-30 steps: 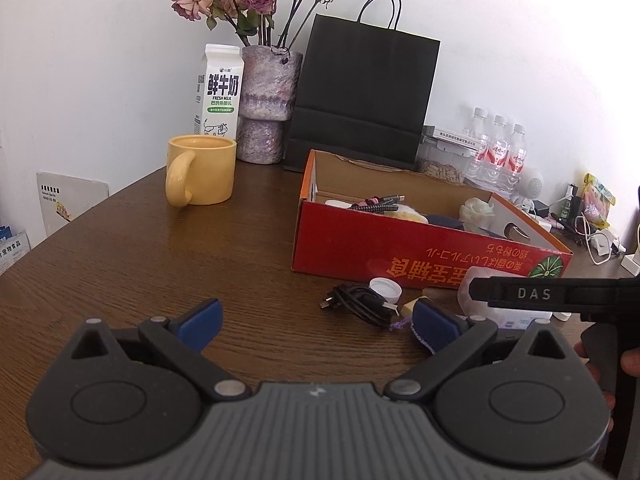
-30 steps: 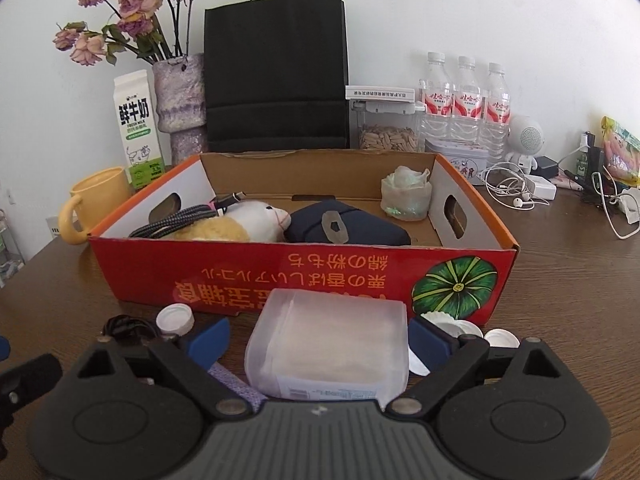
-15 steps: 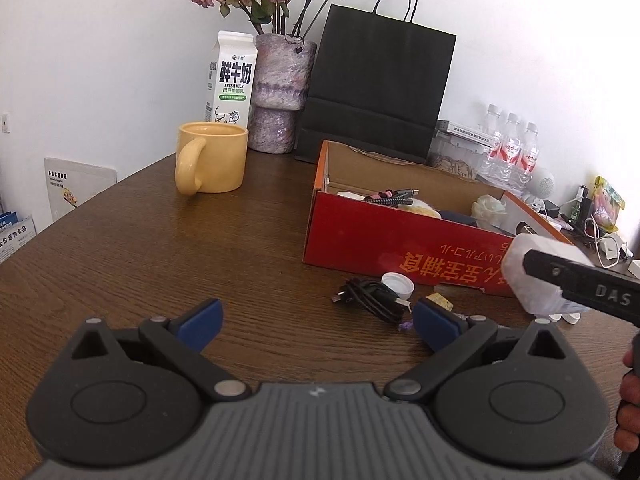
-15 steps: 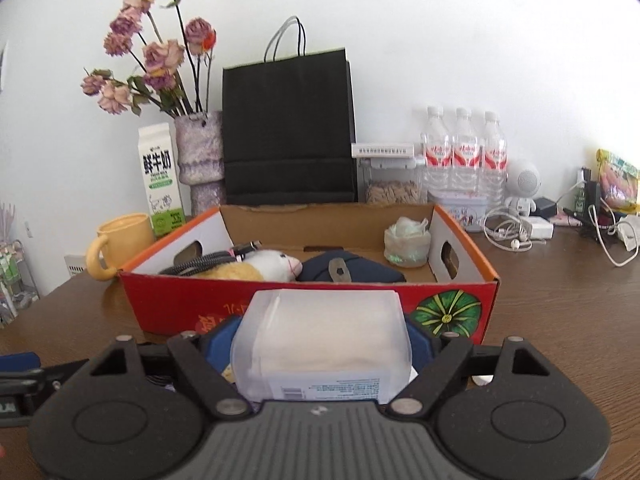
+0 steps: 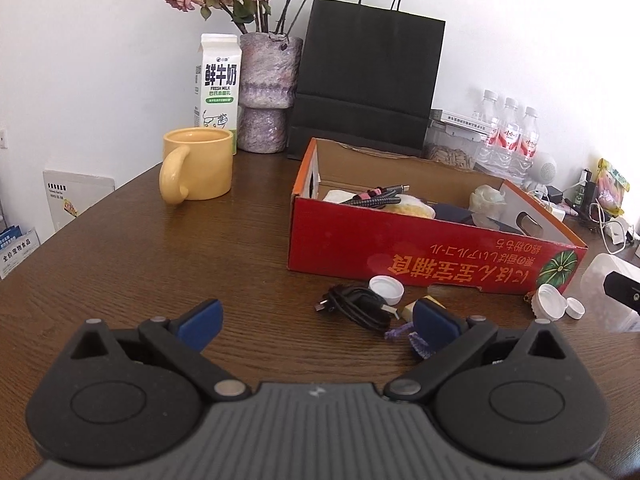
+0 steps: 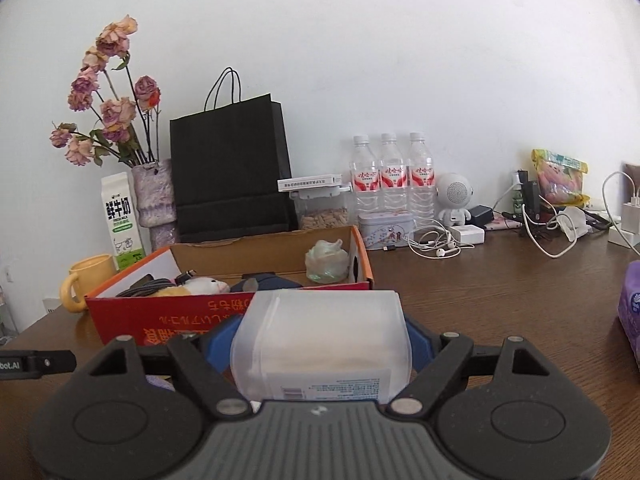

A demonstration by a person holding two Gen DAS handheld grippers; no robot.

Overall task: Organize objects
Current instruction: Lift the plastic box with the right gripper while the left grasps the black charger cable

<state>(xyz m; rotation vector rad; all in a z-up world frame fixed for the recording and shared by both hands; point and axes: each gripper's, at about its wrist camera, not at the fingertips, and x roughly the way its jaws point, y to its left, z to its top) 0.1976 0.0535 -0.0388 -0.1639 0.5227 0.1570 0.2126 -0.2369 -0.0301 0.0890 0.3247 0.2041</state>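
Pinching the plastic tub (image 6: 322, 340), the right gripper (image 6: 322, 344) risks clipping the red box (image 6: 160, 316) wall; left gripper (image 5: 316, 320) fingers spread, empty.

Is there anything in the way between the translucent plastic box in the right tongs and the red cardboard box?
Nothing visible blocks it. The translucent plastic box is clamped in the right tongs, with the red cardboard box just beyond it, to the left. Only the near wall must be cleared; the open spot inside looks tight.
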